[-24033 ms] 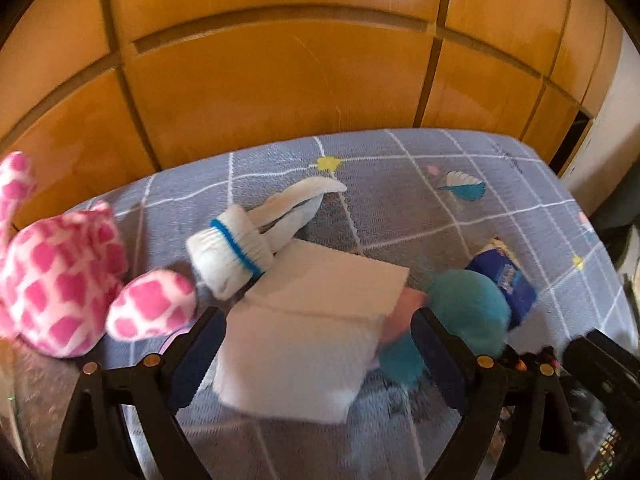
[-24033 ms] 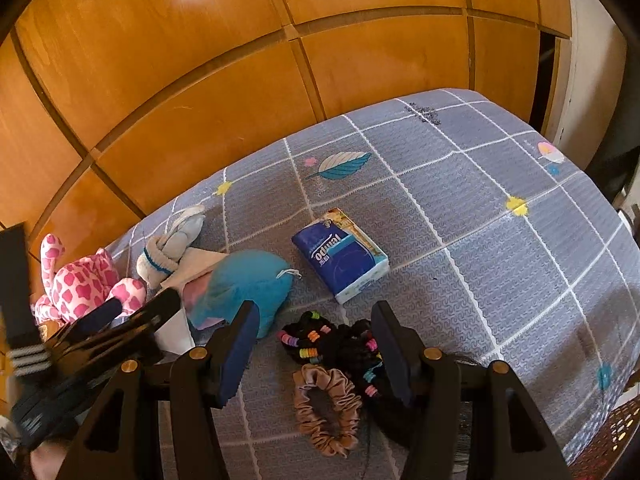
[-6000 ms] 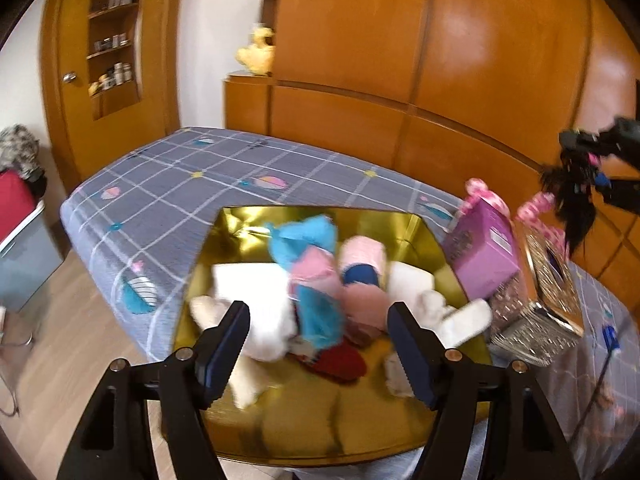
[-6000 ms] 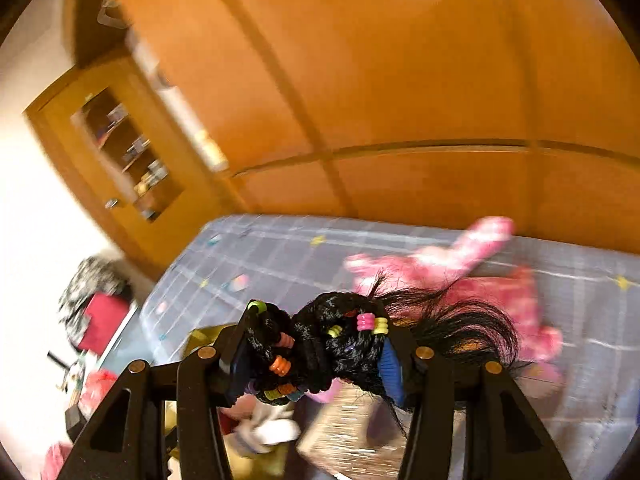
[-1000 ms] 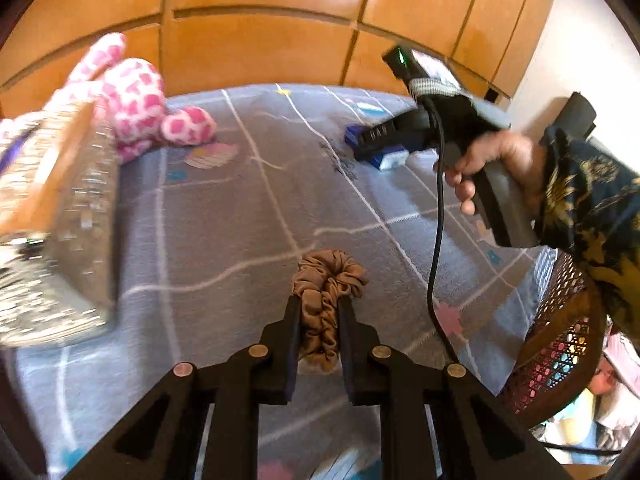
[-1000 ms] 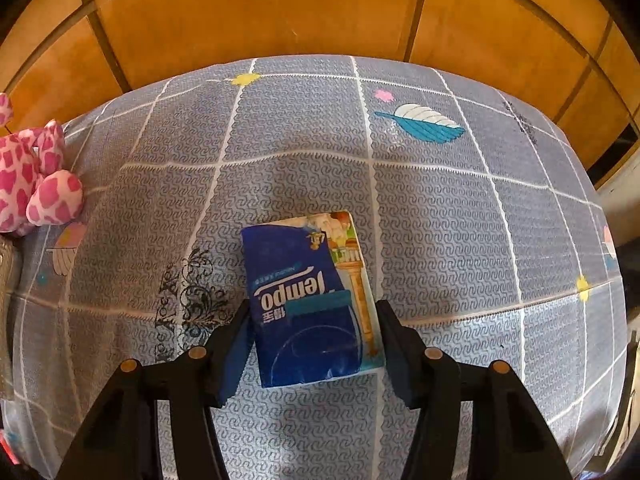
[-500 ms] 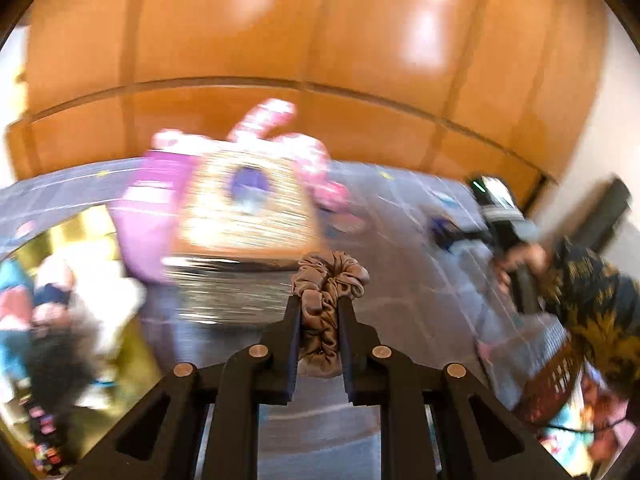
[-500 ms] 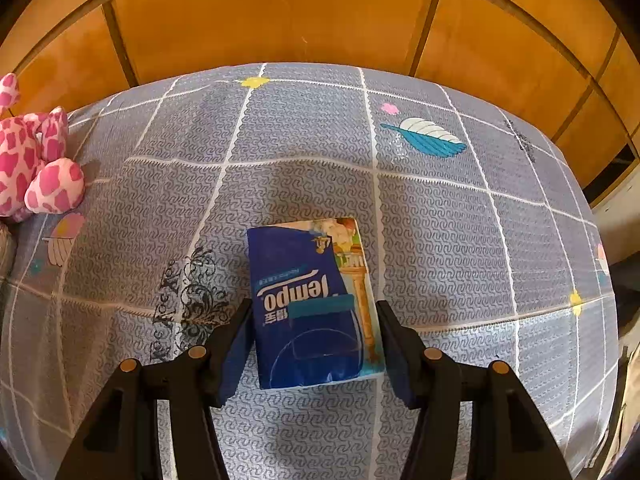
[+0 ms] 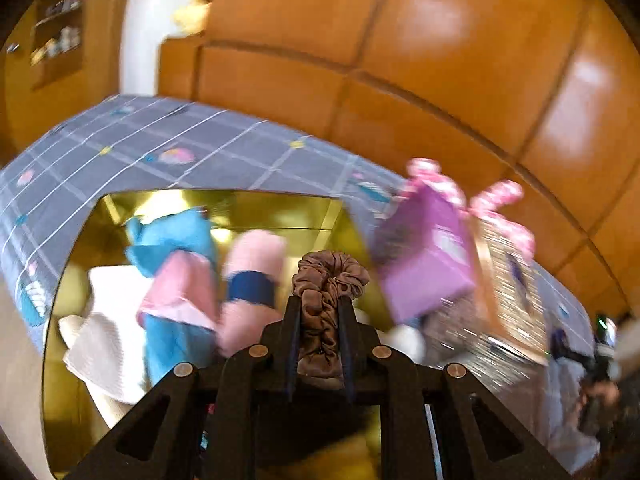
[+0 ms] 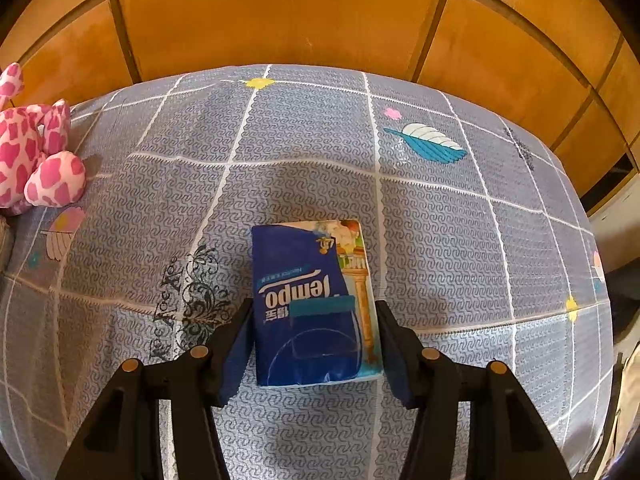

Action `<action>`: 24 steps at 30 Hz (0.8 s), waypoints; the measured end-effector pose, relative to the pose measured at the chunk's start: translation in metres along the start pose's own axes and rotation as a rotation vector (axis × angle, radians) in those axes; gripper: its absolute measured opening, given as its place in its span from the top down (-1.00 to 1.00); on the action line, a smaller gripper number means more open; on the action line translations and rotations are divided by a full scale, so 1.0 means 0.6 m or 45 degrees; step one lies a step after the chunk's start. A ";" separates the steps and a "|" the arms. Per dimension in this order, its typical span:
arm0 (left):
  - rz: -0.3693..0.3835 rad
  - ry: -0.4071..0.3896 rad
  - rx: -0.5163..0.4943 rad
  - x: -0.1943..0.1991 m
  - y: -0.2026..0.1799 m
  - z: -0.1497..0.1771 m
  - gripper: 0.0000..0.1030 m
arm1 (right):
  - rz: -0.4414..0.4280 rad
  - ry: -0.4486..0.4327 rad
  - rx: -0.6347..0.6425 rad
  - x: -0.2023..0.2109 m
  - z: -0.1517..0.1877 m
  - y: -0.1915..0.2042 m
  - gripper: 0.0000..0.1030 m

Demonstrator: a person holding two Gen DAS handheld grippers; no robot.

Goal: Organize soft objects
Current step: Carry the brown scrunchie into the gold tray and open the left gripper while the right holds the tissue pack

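My left gripper (image 9: 318, 304) is shut on a brown scrunchie (image 9: 326, 280) and holds it above the gold tray (image 9: 280, 206). The tray holds a blue cloth (image 9: 168, 236), a pink roll with a blue band (image 9: 252, 276) and a white cloth (image 9: 108, 340). My right gripper (image 10: 314, 312) is open, low over the bed, with a blue Tempo tissue pack (image 10: 312, 300) between its fingers (image 10: 240, 336). I cannot tell whether the fingers touch the pack.
A purple box (image 9: 424, 256) and a glittery box (image 9: 508, 300) stand right of the tray, with a pink spotted plush (image 9: 500, 196) behind them; the plush also shows in the right wrist view (image 10: 36, 160). Wooden wardrobe panels (image 10: 280, 12) back the bed (image 10: 440, 220).
My left gripper has swung left with the scrunchie, from facing the boxes to over the gold tray. My right gripper has closed in a little on the tissue pack.
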State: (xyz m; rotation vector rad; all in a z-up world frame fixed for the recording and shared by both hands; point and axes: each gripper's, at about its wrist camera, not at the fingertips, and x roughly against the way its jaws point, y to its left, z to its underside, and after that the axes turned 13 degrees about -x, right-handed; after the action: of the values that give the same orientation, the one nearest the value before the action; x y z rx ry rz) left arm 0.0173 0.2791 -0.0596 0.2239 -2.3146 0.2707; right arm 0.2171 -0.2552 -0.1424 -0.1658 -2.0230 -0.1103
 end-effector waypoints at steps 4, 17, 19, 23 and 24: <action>-0.064 0.064 0.062 -0.043 0.036 -0.007 0.62 | 0.001 -0.002 0.000 0.002 0.001 0.001 -0.11; -0.189 0.013 0.003 0.001 0.018 0.010 -0.10 | 0.014 -0.008 0.000 0.006 0.001 0.004 -0.11; -0.202 -0.016 -0.022 0.021 0.003 0.016 -0.16 | 0.020 -0.010 -0.001 0.006 0.002 0.005 -0.11; -0.228 -0.060 -0.065 0.047 -0.021 0.025 -0.28 | 0.033 -0.013 -0.006 0.007 0.003 0.007 -0.11; -0.226 -0.063 -0.070 0.050 -0.025 0.026 -0.28 | 0.037 -0.015 -0.007 0.008 0.003 0.008 -0.11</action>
State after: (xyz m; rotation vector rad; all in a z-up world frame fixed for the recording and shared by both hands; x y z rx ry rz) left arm -0.0103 0.2584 -0.0461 0.4099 -2.3297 0.1137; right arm 0.2145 -0.2497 -0.1390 -0.1997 -2.0311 -0.0970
